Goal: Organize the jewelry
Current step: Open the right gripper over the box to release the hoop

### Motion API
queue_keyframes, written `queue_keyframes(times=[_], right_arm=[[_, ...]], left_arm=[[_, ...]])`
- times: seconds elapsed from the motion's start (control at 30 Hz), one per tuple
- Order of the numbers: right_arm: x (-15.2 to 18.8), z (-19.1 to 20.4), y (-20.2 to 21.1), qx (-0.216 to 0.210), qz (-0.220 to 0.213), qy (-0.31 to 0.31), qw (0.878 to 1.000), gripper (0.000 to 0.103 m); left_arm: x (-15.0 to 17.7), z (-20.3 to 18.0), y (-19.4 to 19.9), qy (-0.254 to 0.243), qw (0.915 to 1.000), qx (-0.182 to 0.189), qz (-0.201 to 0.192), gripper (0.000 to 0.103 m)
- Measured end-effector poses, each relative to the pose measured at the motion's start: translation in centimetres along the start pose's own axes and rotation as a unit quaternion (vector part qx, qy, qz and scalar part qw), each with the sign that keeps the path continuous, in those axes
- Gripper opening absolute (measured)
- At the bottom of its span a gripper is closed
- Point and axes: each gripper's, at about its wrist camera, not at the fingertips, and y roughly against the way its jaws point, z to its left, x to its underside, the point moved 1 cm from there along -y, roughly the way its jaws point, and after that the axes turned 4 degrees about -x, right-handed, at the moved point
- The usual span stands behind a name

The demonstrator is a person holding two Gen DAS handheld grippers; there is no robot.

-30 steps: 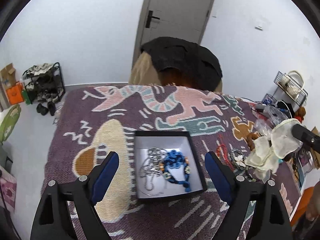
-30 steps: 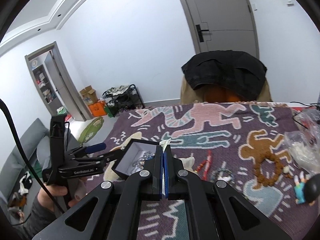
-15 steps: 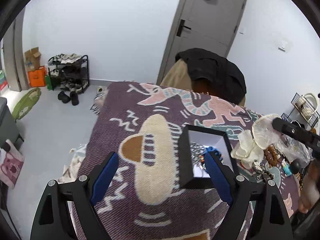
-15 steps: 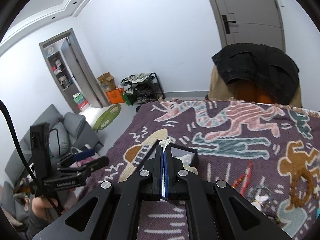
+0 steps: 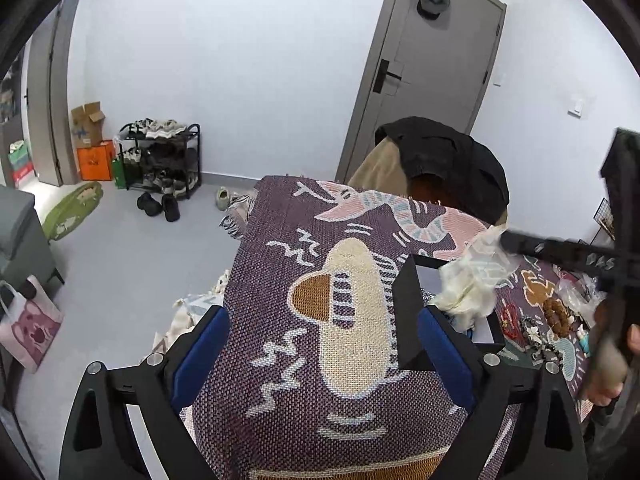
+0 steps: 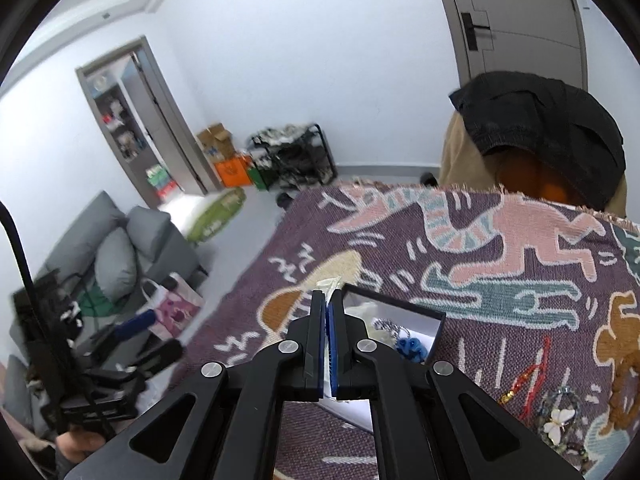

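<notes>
A black jewelry box [image 5: 405, 320] with a white lining sits on the patterned tablecloth [image 5: 320, 272], just inside my left gripper's right finger. My left gripper [image 5: 320, 356] is open and still widening, with only cloth below it. In the right wrist view the box [image 6: 400, 309] holds a silver chain [image 6: 385, 326] and blue beads [image 6: 410, 346]. My right gripper [image 6: 329, 304] hangs over the box. Its jaws are starting to open on a cream fabric piece [image 5: 468, 284], whose tip [image 6: 329, 282] still pokes out between them while the rest dangles into the box.
Loose jewelry lies right of the box: a red cord bracelet [image 6: 532, 376], a butterfly bracelet [image 6: 560, 420] and brown beads [image 5: 556, 312]. A chair with a black jacket [image 5: 444, 160] stands at the table's far edge. The table's left edge [image 5: 240, 264] drops to the floor.
Both views swung left, so the box slid from between my left fingers to beside the right one. The right gripper carried the fabric over the box, and its jaws parted slightly.
</notes>
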Motion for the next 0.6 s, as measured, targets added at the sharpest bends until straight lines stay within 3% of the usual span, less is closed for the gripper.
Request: queue_keyframes(times=[0.07,0.1,0.6], right_arm=[[0.5,-0.5,-0.7,0.003,0.021,-0.013,1.0,0.071],[0.8,-0.7,-0.5,0.005,0.017,-0.013,1.0,0.077],[4.8,-5.8,7.4,0.026,-0.019,-0.08,0.996,0.078]], left_arm=[[0.1,0.0,0.1,0.001,1.0,0.001,-0.001,0.095],[0.1,0.0,0.2,0.0,1.0,0.001,-0.001,0.095],[0.6,-5.4,1.1,-0.031,0.9989,0.034,0.0,0.102]])
